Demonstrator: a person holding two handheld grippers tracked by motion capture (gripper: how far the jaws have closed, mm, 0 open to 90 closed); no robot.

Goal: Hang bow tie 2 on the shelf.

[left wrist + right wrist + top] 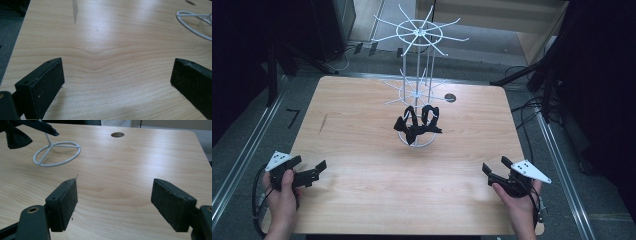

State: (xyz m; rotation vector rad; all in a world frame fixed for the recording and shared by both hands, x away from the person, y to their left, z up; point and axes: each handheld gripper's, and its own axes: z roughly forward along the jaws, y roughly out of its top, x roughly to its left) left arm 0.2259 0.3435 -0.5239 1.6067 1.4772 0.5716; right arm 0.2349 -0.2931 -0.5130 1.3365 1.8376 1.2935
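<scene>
A white wire rack (418, 75) with spoked tiers stands at the middle of the wooden table (362, 165). Black bow-shaped items (417, 123) hang on its lowest tier. Its ring base (57, 153) rests on the wood, and an arc of that base (191, 23) appears at the upper right of the left gripper view. My left gripper (312, 168) is near the table's left front corner, open, nothing between its pads (47, 85). My right gripper (496, 169) is near the right front corner, open and empty too; its pads (66, 200) hover above bare wood.
A round cable hole (450, 97) lies in the table behind the rack. A dark streak (322, 123) marks the wood at the left. Metal rails (242, 155) run along both sides of the table, with cables on the floor behind.
</scene>
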